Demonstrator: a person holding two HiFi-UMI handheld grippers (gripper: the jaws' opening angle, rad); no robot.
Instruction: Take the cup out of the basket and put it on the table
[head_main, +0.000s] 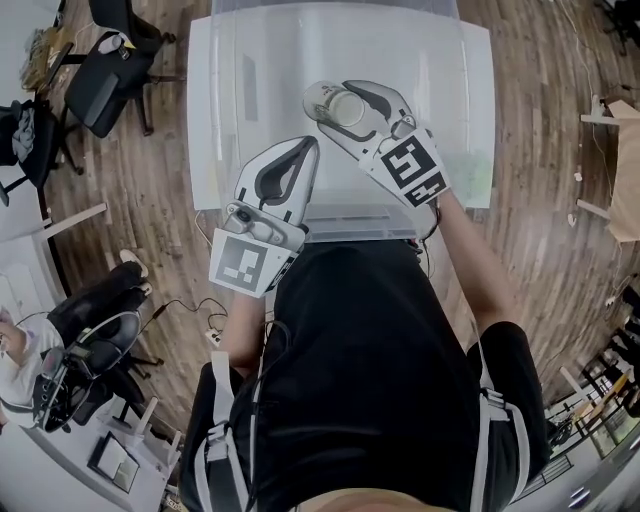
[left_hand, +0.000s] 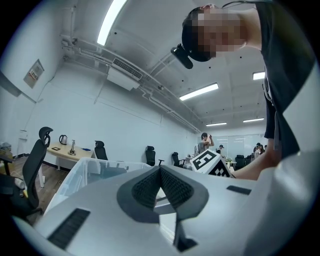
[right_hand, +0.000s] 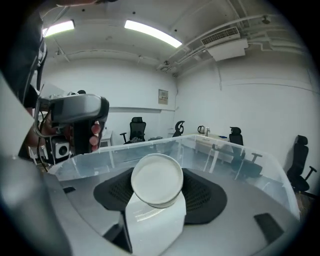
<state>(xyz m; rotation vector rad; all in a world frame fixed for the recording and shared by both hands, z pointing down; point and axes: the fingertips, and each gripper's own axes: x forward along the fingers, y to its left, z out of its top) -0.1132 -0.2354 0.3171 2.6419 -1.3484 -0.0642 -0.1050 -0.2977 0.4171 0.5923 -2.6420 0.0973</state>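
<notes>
The right gripper (head_main: 346, 108) fingers pinch the white cup (right_hand: 157, 180) over the clear basket (head_main: 213, 120), not yet on the counter; the left gripper (left_hand: 161, 173) fingers are pressed together, empty.

gripped sideways between jaws of right gripper (head_main: 342, 104): plain white cup (head_main: 338, 106), round flat base turned toward that gripper's camera. held within outline of clear plastic basket (head_main: 360, 222) set on white table (head_main: 201, 120), basket's near wall at 6 o'clock from cup.

Open office — swivel chairs (right_hand: 137, 129), desks (left_hand: 70, 151)
</notes>
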